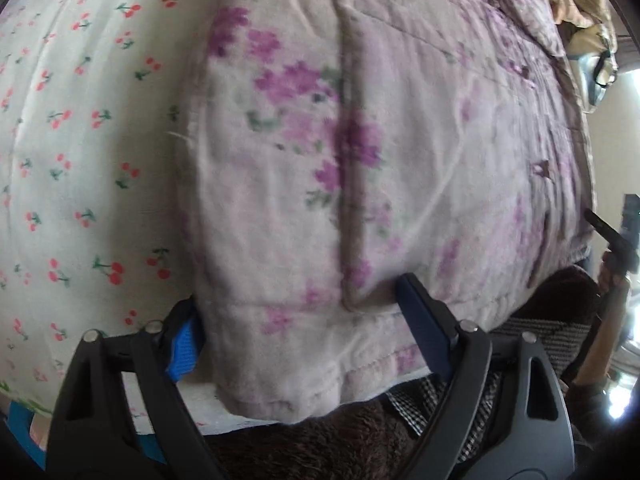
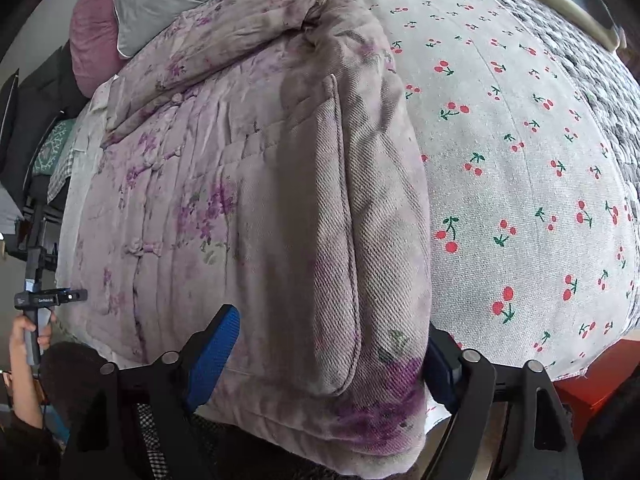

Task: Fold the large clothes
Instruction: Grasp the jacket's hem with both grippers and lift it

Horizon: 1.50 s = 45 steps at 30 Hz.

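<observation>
My left hand-held gripper [image 1: 308,320] points steeply down at the near hem of a padded jacket [image 1: 360,152], pale lilac with purple flower sprays. Its blue-padded fingers [image 1: 184,344] stand apart, one at each side of the hem's corner, with the cloth lying between them; I cannot tell whether the pads press on it. The jacket lies flat on a bed, over a white sheet printed with red cherries [image 1: 80,128], which fills this view from 8 to 11 o'clock. A stitched seam runs up the garment toward 12 o'clock. At 3 o'clock, past the jacket's far side, I see my other hand [image 1: 612,276] on its black handle.

My right hand-held gripper [image 2: 332,344] also tilts down over the jacket [image 2: 248,184]. Its jaws are spread wide, straddling a folded edge of the garment where a patch pocket [image 2: 340,240] sits; the right pad lies just beside the cloth, and contact is unclear. The cherry sheet [image 2: 520,160] spreads from 1 to 4 o'clock. A row of knot buttons [image 2: 142,248] runs toward 10 o'clock. A grey pillow [image 2: 160,0] and a pink cushion [image 2: 92,40] lie at 11 o'clock. My left hand [image 2: 28,332] shows at 8 o'clock.
</observation>
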{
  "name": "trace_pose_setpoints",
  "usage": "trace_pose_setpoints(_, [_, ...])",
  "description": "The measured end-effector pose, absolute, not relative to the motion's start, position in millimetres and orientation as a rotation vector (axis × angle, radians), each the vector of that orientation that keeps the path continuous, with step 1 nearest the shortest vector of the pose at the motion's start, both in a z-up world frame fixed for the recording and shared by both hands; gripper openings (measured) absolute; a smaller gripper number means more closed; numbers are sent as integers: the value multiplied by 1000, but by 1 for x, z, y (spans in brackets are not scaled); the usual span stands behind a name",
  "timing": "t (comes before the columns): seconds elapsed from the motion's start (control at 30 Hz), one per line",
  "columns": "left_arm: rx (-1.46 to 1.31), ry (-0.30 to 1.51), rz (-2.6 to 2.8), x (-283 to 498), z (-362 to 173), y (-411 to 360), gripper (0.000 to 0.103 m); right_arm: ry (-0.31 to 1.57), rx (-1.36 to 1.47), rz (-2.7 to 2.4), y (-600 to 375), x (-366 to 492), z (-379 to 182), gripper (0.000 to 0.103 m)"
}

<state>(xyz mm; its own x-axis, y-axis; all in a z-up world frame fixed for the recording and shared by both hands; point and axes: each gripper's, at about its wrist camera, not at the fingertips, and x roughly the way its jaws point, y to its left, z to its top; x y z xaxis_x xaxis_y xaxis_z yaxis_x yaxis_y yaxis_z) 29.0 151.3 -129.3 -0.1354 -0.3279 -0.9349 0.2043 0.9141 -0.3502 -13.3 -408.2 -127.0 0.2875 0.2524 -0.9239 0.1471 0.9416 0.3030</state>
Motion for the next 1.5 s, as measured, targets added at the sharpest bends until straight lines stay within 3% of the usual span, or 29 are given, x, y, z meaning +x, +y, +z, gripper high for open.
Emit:
trace_pose_setpoints(0.07, [-127,1641,-495,29,-128,151,68,1267,383,74,-406,-15,-123,34])
trace_pose_setpoints(0.1, [-140,1637,-507,28,-127,152,63,1255,391,72,-406,-16,-122,27])
trace_pose_setpoints(0.17, [-162,1618,-501,29,-124,151,32,1236,421,85,-409,-16,-120,21])
trace_pose_setpoints(0.23, [-174,1566,-491,32,-112,149,23,1218,451,98,-411,-16,-117,19])
trace_pose_setpoints(0.57, [-252,1247,-532,67,-15,140,21,1021,421,129,-409,13,-43,17])
trace_pose_setpoints(0.93, [-103,947,-374,174,61,102,21,892,329,58,-411,139,17,17])
trace_pose_setpoints(1.17, [-61,907,-225,278,51,85,22,892,394,-58,-450,239,15,17])
trace_pose_setpoints(1.5, [57,963,-137,363,-24,42,28,989,490,-199,-480,344,-69,18])
